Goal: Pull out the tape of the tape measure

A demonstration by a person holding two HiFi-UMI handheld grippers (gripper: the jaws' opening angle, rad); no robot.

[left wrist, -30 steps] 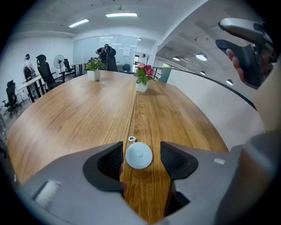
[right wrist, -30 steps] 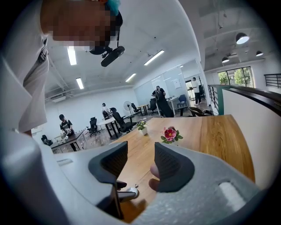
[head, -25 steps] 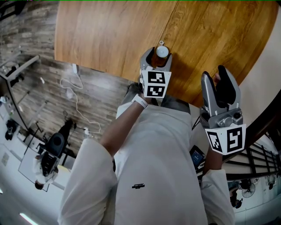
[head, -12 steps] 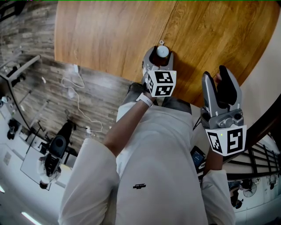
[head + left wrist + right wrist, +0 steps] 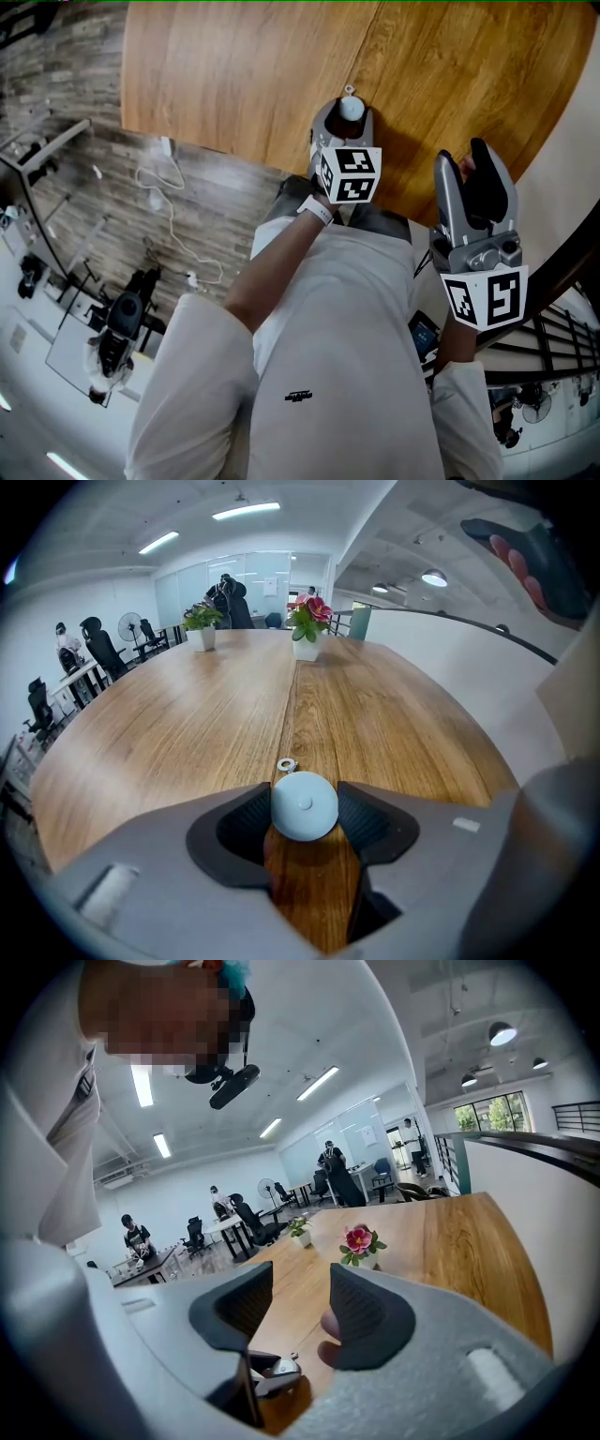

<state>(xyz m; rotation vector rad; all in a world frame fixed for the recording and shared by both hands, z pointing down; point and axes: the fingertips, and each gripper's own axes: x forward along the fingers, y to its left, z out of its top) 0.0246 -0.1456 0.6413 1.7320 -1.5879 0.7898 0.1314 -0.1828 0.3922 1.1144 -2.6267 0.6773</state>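
A round, pale blue tape measure [image 5: 305, 805] lies on the wooden table [image 5: 234, 75], its small metal pull ring [image 5: 286, 764] pointing away from me. My left gripper [image 5: 305, 810] points steeply down over it; its jaws have just been closing, and both dark pads now touch the disc's sides. From the head view the tape measure [image 5: 352, 108] shows between that gripper's fingers. My right gripper [image 5: 473, 164] hangs apart at the table's near right edge. It is open with nothing between its pads [image 5: 375, 1312].
Two flower pots [image 5: 307, 630] stand far down the table's middle. Wood-look floor with a white cable [image 5: 164, 202] lies left of the table. A dark railing [image 5: 553, 309] runs at the right. People and office chairs are far off.
My left gripper has shifted slightly right and farther over the tape measure, and its jaws have narrowed onto it. The right gripper has stayed put.
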